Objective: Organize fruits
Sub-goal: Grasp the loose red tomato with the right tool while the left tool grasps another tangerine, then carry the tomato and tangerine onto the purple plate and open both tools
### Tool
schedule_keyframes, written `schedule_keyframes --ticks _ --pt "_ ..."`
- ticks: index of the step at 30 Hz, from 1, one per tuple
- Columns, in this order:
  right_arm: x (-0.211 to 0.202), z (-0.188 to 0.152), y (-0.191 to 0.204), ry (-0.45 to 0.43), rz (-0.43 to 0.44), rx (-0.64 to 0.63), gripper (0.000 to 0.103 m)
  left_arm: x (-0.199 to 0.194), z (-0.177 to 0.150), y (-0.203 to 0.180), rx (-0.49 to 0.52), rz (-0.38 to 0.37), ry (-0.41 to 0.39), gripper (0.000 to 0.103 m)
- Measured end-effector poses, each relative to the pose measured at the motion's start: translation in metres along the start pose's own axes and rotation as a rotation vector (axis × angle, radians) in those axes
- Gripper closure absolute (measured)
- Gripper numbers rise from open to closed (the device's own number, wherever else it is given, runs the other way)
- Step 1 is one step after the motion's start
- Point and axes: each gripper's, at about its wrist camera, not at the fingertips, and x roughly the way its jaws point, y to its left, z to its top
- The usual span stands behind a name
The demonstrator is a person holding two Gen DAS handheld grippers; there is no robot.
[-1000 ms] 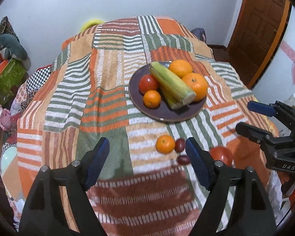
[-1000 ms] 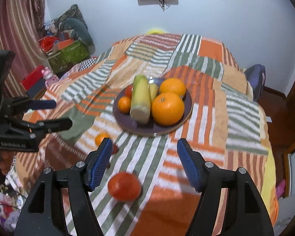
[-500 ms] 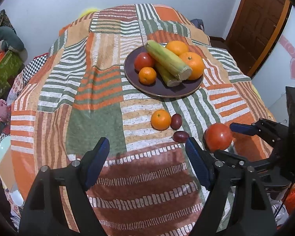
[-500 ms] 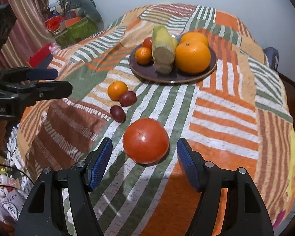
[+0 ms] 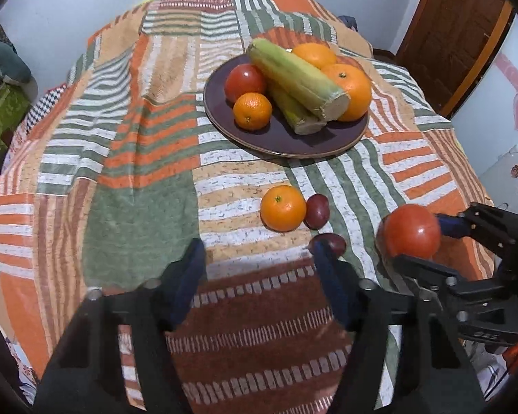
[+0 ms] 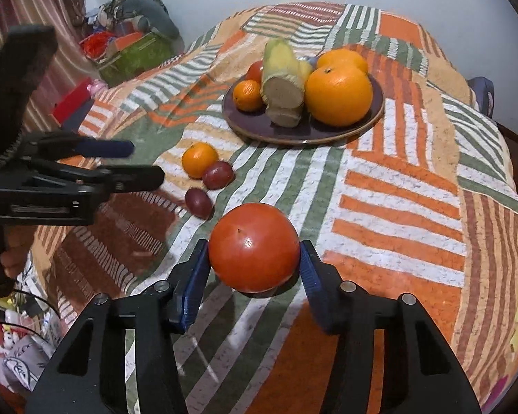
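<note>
A dark plate [image 5: 328, 145] [image 6: 376, 117] on the patchwork cloth holds two oranges, a mandarin, a tomato and two corn cobs [image 5: 297, 72]. A loose mandarin [image 5: 282, 207] [image 6: 199, 159] and two dark plums [image 5: 317, 210] [image 6: 198, 201] lie in front of the plate. My right gripper [image 6: 253, 262] has closed its blue pads against both sides of a big red tomato [image 6: 253, 246] [image 5: 411, 230] that rests on the cloth. My left gripper [image 5: 259, 262] is open and empty, just short of the near plum.
The cloth-covered round table [image 5: 134, 158] drops off on all sides. A green box and clutter [image 6: 134, 51] stand at the far left. A wooden door [image 5: 459, 31] is at the far right. The left gripper also shows in the right wrist view [image 6: 121, 162].
My right gripper has moved forward around the big tomato and closed its pads onto it. My left gripper has moved closer to the loose mandarin and plums, still open.
</note>
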Motion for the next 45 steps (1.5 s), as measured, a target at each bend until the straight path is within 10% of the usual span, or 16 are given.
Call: schedule_keyframes --ticks 45 --pt "-0.007 0.013 -0.034 -0.046 0.004 0.076 0.055 0.037 0.031 0.003 0.017 -0.092 0.028 0.067"
